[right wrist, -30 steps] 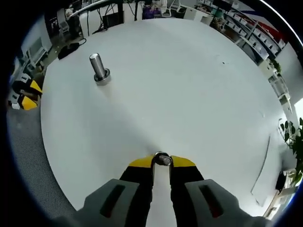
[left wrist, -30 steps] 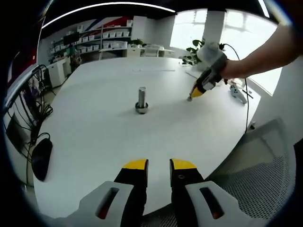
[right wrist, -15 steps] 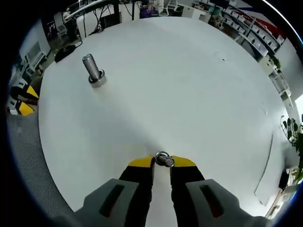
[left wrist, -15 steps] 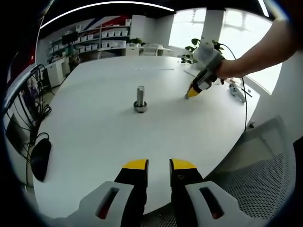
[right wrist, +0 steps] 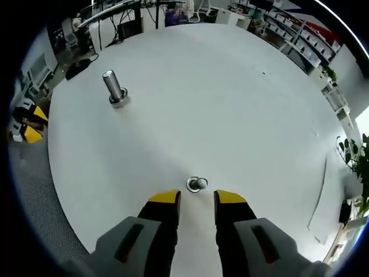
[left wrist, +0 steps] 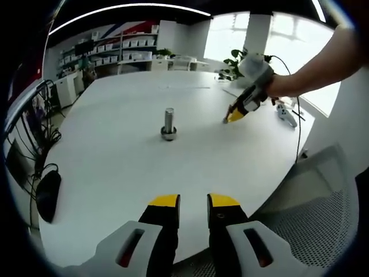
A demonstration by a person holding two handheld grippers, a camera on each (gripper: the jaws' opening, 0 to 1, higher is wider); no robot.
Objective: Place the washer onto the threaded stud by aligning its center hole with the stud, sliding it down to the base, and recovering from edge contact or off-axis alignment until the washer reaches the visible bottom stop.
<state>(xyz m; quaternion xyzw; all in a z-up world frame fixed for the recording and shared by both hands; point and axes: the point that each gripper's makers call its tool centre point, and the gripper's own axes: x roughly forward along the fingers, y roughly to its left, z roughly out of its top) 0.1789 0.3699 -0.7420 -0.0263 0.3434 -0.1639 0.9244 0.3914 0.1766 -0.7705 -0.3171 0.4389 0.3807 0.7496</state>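
The threaded stud stands upright on its round base near the middle of the white table; it also appears as the stud at the upper left of the right gripper view. The small metal washer lies flat on the table just beyond the tips of my right gripper, which is open and not touching it. A person's gloved hand holds that right gripper low over the table, right of the stud. My left gripper hovers near the table's front edge, jaws slightly apart, holding nothing. Its yellow tips show at the left edge.
A black object sits by the table's left edge, with cables beyond it. A white item and a cable lie at the table's far right. A grey mesh chair stands beside the table's right edge. Shelves line the back wall.
My right gripper was shut on the washer; its jaws have now spread and the washer lies free on the table just ahead of them. The left gripper keeps its place.
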